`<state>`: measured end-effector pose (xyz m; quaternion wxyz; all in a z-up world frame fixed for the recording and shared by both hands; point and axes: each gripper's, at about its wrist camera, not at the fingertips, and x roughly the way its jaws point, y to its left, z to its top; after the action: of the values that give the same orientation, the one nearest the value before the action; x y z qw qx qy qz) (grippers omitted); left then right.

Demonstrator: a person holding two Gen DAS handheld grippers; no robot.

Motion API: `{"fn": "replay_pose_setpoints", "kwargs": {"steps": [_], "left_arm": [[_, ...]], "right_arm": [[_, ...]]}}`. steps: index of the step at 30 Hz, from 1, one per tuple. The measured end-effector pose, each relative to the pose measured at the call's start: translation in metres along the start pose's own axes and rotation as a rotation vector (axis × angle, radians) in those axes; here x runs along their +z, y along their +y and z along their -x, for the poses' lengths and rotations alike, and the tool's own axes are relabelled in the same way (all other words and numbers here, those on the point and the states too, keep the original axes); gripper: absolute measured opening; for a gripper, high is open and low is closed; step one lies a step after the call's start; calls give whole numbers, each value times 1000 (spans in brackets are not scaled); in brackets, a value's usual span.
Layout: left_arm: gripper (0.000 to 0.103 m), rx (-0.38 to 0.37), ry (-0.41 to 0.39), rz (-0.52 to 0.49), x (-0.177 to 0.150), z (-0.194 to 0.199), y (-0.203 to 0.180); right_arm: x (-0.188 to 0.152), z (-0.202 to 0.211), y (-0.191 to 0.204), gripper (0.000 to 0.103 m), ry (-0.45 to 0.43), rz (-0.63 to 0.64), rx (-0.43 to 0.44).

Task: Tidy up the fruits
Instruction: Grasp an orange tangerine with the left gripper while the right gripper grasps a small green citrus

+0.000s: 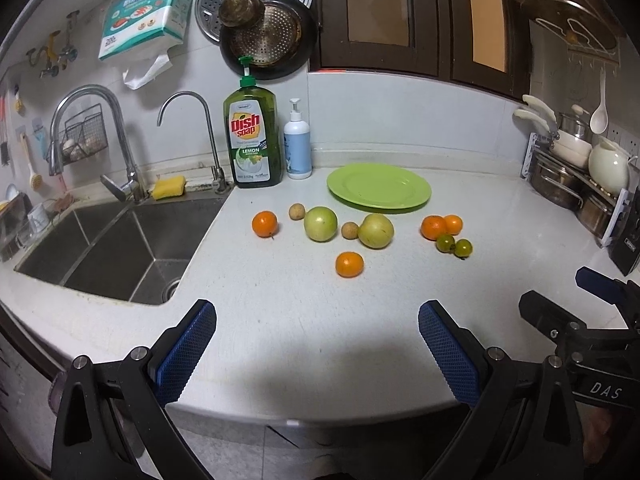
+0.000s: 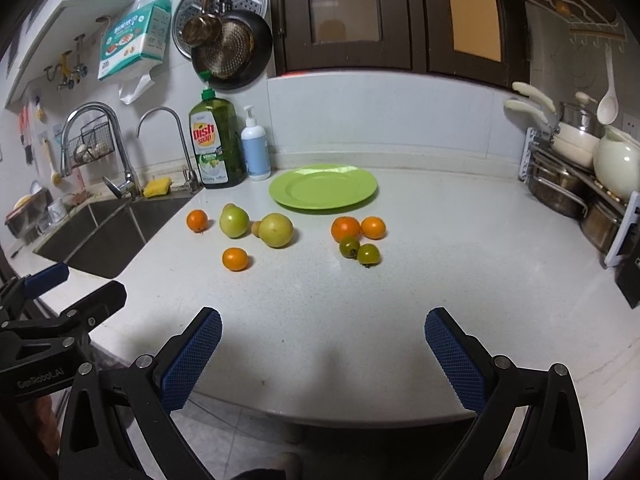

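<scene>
Both tools are held low at the near edge of the counter (image 1: 280, 320), side by side. The left gripper (image 1: 318, 344) is spread wide, with nothing between its pads; the right gripper (image 2: 323, 350) is likewise fully parted and empty. This is judged a start posture: jaws pre-opened so that any fruit can be straddled on approach.

All fruit lies loose on the counter, well ahead of both tools and short of the green plate (image 1: 416, 200), which is bare and farthest out.
- Lone orange (image 1: 349, 264): nearest, ahead of the left gripper.
- Two large green fruits (image 1: 320, 223), (image 1: 375, 231), with two small brown ones (image 1: 297, 211) beside them.
- Far-left orange (image 1: 264, 223), toward the sink (image 1: 120, 248).
- Orange pair (image 2: 345, 229), touching, with two small green tomatoes (image 2: 368, 254) just in front, ahead of the right gripper.

The plate is presumed the collection point. No fruit has yet been placed on it.
</scene>
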<state>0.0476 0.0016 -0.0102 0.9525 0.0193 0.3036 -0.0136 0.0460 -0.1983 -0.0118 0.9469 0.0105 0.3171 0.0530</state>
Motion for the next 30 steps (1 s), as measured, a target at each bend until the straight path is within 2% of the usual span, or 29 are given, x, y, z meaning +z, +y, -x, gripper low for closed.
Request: {"fn": "replay_pose_setpoints", "kwargs": {"steps": [5,17,19,25,30], "left_arm": [[97,-31,34,-18,11,-34,3],[82,-148,123,-59,33,-118,7],[76,-155,147,-50,33,-129,4],[74,-124,175,-25,33,-150,-7],[69,-67,202,10,33,-165,-19]], "right_arm": [[9,-33,2,102,37,-12,-8],[31,-103,-2,88,134,-59,-93],[33,-111,-6,86,145,-56,-109],[41,-136,-19,79,169,-5,-108],[44,-163,-34,69,211,29,-40]]}}
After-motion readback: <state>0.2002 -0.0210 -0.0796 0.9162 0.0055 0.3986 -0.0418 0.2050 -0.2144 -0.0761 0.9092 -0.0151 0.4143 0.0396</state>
